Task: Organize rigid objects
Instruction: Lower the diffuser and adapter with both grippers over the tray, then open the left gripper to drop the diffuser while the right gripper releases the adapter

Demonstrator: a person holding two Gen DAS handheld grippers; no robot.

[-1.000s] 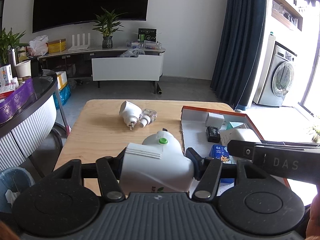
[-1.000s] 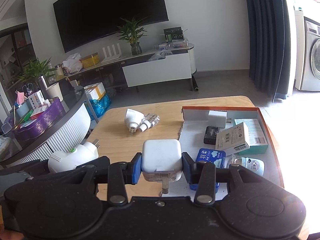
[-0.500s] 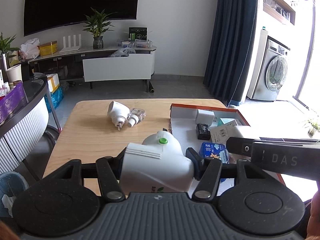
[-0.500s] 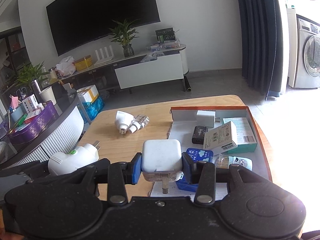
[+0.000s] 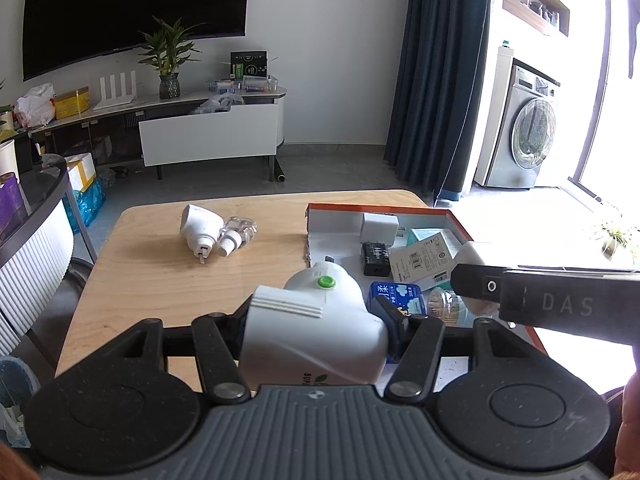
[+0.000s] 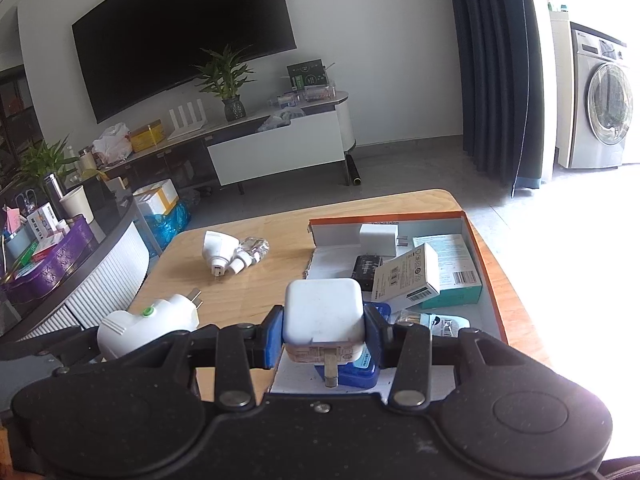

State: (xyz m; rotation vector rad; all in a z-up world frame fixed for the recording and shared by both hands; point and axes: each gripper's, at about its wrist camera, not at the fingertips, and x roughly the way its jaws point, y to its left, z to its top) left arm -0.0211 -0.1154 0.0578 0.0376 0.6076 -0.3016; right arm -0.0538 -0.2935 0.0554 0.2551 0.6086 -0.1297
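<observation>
Two claws are both loaded. The left claw [image 5: 314,330] is clenched on a white plug-in device with a green button [image 5: 312,332], its prongs pointing away from the camera; from the right wrist view the same device [image 6: 148,326] sits at 9 o'clock of the right claw, above the near left part of the wooden table [image 6: 264,276]. The right claw [image 6: 324,342] is clamped on a white square charger [image 6: 324,316], gripped on both sides by the blue finger pads [image 6: 272,342], with one metal prong hanging down toward the camera. The charger is held over the near edge of the orange-rimmed box [image 6: 486,256], which lies on the right half of the table.

Inside the box, a white cube adapter [image 6: 378,239] stands at the 12 o'clock end, a black rectangular block [image 6: 365,266] lies just in front of it, a white carton with a barcode [image 6: 406,276] leans tilted over a teal carton [image 6: 452,264], and a blue packet [image 5: 396,296] lies at the near end, partly hidden behind the charger.

On the bare table at 11 o'clock lie another white plug-in device [image 5: 199,226] on its side and a small clear bottle with a white cap [image 5: 237,234], touching each other.
</observation>
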